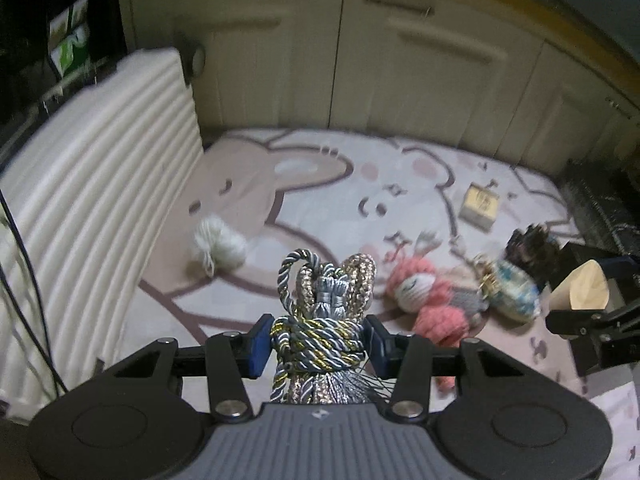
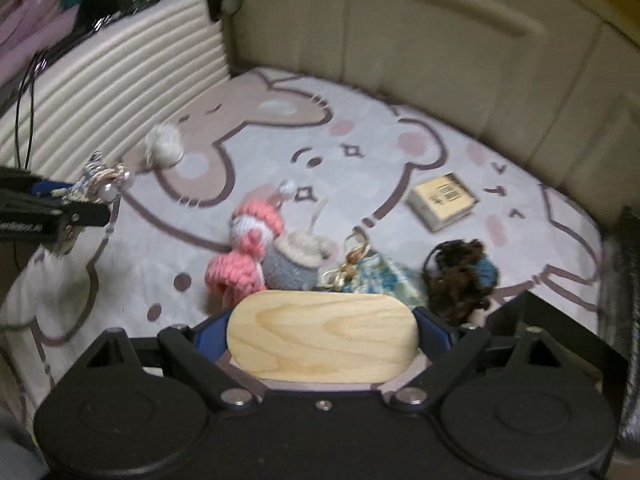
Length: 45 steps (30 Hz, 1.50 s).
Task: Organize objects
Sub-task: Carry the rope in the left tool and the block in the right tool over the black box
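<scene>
My left gripper [image 1: 318,344] is shut on a grey and gold rope tassel [image 1: 320,320] and holds it above the bear-print mat [image 1: 320,184]. It also shows at the left of the right wrist view [image 2: 86,196]. My right gripper [image 2: 322,340] is shut on an oval wooden block [image 2: 322,336]; the block shows at the right edge of the left wrist view [image 1: 580,292]. On the mat lie a pink knitted doll [image 2: 250,240], a grey knitted pot [image 2: 296,260], a blue patterned pouch [image 2: 376,280], a dark hair scrunchie [image 2: 460,276], a small tan box [image 2: 442,200] and a white pompom [image 2: 164,146].
A white ribbed panel [image 1: 92,200] stands along the mat's left side. Cream cabinet doors [image 1: 400,60] run behind the mat. Dark cables [image 1: 24,260] hang at the left. A dark textured surface [image 1: 600,208] borders the mat on the right.
</scene>
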### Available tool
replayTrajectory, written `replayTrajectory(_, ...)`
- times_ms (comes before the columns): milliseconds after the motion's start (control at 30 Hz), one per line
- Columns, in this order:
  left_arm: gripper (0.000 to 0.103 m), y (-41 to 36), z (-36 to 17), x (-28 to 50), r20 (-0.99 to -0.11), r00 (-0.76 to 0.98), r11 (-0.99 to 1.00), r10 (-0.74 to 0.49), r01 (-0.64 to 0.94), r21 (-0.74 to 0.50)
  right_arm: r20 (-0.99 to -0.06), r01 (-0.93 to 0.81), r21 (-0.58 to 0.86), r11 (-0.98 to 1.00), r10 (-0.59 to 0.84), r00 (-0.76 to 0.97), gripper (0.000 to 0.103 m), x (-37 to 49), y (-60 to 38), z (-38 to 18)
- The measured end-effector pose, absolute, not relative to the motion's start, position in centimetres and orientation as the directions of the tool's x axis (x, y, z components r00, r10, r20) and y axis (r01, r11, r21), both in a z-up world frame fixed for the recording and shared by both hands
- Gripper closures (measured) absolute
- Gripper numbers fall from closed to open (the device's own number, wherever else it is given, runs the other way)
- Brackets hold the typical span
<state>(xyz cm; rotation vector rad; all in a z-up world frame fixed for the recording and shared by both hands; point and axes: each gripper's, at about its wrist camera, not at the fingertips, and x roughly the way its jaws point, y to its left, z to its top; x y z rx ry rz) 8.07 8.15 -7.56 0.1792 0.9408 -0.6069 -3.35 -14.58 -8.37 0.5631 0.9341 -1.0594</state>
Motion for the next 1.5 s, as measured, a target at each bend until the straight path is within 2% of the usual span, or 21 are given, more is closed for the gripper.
replayTrajectory(333, 0.054, 6.9, -1.7, 6.0, -0.768, 0.475, 0.813, -0.430, 0.575, -0.099, -0.793, 0.978, -0.010, 0.207, -0.597, 0.118, 0.009, -4.7, -12.9, -2.6)
replayTrajectory(700, 0.054, 4.7, 1.6, 3.8, -0.747, 0.475, 0.790, -0.465, 0.604, -0.107, -0.735, 1.000, 0.015, 0.018, -0.678, 0.023, 0.009, -7.0, -10.5, 2.0)
replayTrajectory(1067, 0.054, 1.1, 2.4, 2.6, -0.747, 0.437, 0.758, -0.500, 0.638, -0.134, -0.725, 0.990, -0.006, -0.141, -0.681, -0.101, 0.009, -10.2, -8.7, 2.8)
replayTrajectory(1500, 0.054, -7.4, 1.6, 0.5, -0.750, 0.323, 0.661, -0.577, 0.724, -0.198, -0.758, 0.949, -0.028, -0.313, -0.612, -0.225, 0.009, -17.0, -7.9, 0.6)
